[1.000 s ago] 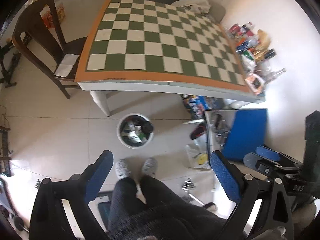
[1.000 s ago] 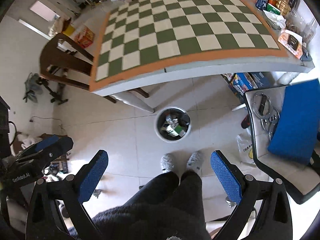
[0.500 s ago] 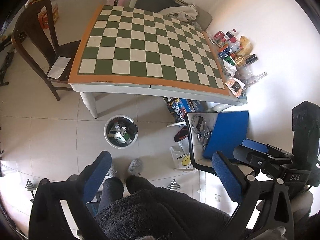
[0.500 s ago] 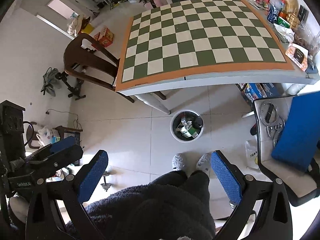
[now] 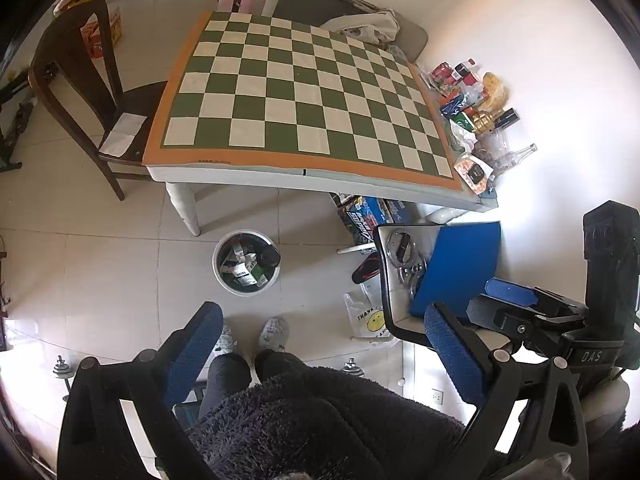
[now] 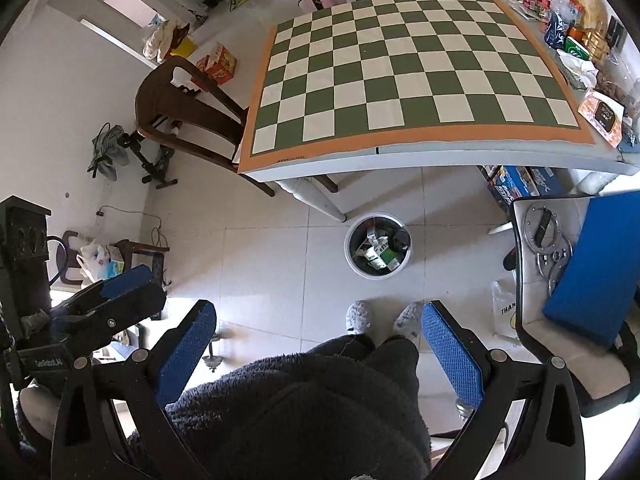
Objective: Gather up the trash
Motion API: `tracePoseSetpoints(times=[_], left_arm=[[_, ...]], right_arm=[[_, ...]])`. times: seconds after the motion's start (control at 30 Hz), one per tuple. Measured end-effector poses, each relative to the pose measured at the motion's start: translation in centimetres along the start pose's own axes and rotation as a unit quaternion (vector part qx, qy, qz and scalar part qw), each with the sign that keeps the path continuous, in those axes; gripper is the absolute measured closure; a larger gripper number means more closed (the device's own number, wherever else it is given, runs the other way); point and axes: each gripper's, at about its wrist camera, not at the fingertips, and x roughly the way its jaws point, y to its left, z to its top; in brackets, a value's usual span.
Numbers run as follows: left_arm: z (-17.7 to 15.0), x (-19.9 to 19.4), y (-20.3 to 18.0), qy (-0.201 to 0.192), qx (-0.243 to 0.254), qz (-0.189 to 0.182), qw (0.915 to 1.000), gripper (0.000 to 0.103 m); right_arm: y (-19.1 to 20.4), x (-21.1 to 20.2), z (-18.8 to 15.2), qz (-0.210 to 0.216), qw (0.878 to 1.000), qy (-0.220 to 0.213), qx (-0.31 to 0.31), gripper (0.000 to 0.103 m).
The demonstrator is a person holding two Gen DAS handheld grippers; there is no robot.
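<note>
From the left wrist camera, we see the left gripper (image 5: 322, 344) with its two blue pads spread wide and nothing between them. Ahead of it and a little to its left, on the tiled floor, stands the white trash bin (image 5: 224, 280); inside lie cartons and a dark round lid, though we cannot read what they are. Beyond the bin stands the table with the checkered cloth (image 5: 300, 100), and a pile of bottles and snack packs (image 5: 472, 108) sits on its right edge. Below the gripper we see the person's grey slippers (image 5: 274, 332) and a dark fleece garment. To the right, the right gripper (image 5: 516, 304) is beside a chair with a blue cushion (image 5: 464, 268).

From the right wrist camera, the right gripper (image 6: 318, 342) is also spread wide and holds nothing. The trash bin (image 6: 352, 264) is ahead of it, well apart, in front of the table (image 6: 400, 156). The left gripper (image 6: 120, 292) shows at the left side.
</note>
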Motion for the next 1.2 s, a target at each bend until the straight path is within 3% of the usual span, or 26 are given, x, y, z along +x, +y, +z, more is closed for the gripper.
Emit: tracePoseSetpoints(times=[1.2], left_arm=[[-0.08,-0.1,-0.47,0.004,0.001,-0.001,1.0,0.0]], right_arm=[[-0.72,0.49,-0.55,0.018,1.0,0.016,0.002,0.0]])
